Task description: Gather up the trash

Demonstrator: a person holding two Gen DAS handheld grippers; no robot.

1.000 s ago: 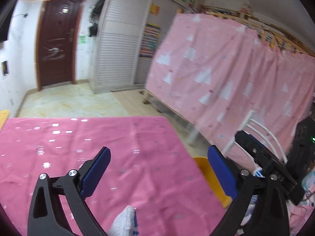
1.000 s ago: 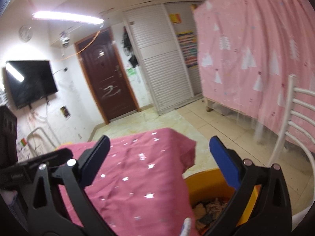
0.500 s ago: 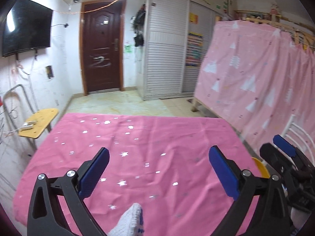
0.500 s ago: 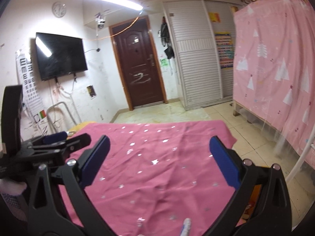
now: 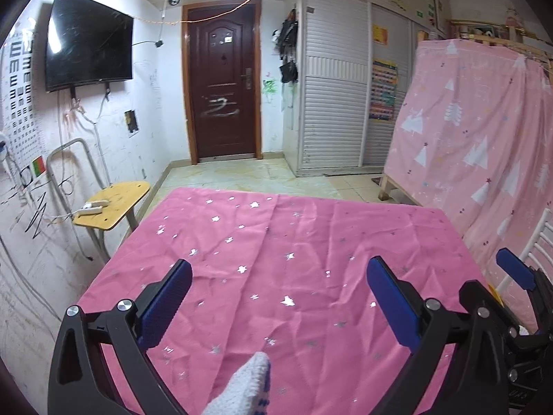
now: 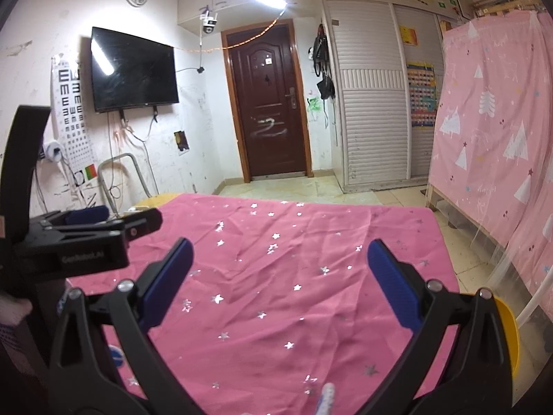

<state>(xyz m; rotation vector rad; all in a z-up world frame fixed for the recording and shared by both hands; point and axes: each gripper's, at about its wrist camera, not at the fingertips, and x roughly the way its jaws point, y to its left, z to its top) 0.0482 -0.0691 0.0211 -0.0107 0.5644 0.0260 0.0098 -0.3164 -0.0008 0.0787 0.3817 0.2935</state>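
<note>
At about nine o'clock in the left wrist view a yellow stool stands beside the wall, carrying a white power strip, with a dark television mounted above it at ten o'clock. The left tongs stand wide apart with nothing between their blue pads, poised over the worktop, which is draped in a pink cloth scattered with silver stars. A white knitted glove fingertip pokes in at six o'clock. At twelve o'clock a dark brown door closes the far wall, and a pink curtain printed with white trees hangs at two o'clock. At four o'clock the right tongs show only partly at the worktop's right edge. In the right wrist view the right tongs are likewise spread wide and hold nothing, above the same starred cloth. At four o'clock there, just off the worktop's right edge and partly hidden behind the tong arm, sits the yellow bin; its contents cannot be seen. No loose trash shows on the cloth.
</note>
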